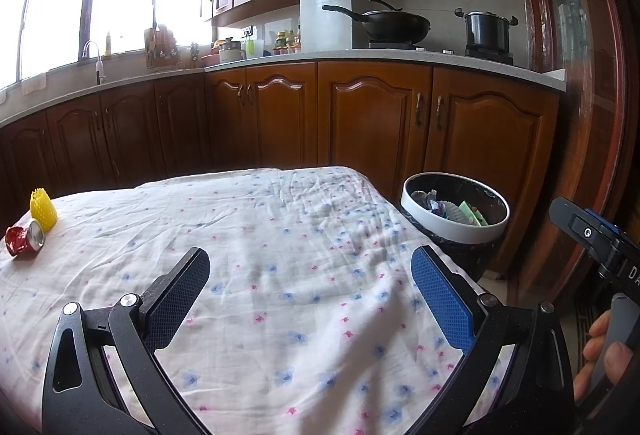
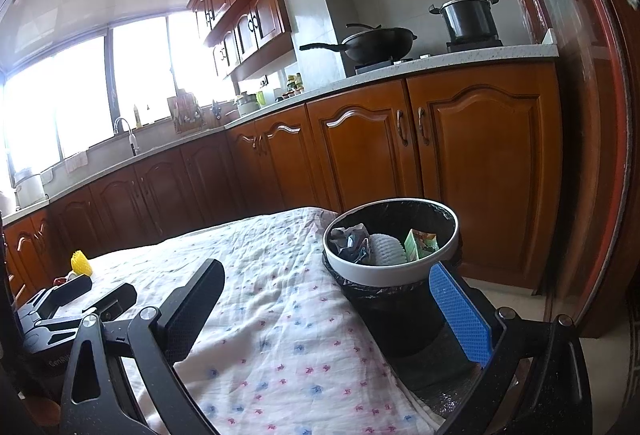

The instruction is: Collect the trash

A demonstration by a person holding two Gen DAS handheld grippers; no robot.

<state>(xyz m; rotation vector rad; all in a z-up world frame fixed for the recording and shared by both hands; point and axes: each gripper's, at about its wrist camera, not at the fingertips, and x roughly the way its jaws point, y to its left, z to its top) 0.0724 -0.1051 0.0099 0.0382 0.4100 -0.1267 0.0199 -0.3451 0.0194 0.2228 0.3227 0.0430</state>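
Observation:
A crushed red can (image 1: 25,237) lies on its side at the table's far left, touching a yellow foam net (image 1: 43,212) behind it. My left gripper (image 1: 310,265) hovers open above the flowered cloth, well to the right of both. The round bin (image 1: 455,214), white-rimmed with a black liner, stands off the table's right edge and holds several scraps. In the right wrist view my right gripper (image 2: 326,285) is open and empty, just in front of the bin (image 2: 390,243). The yellow net (image 2: 81,262) shows far left, the can mostly hidden behind my other gripper (image 2: 92,295).
A floral cloth covers the table (image 1: 280,235). Wooden cabinets (image 1: 360,115) run behind it under a pale counter with a wok (image 1: 384,21) and a pot (image 1: 486,29). A glass door (image 1: 580,75) stands at the right. A hand (image 1: 600,351) holds the right gripper's handle.

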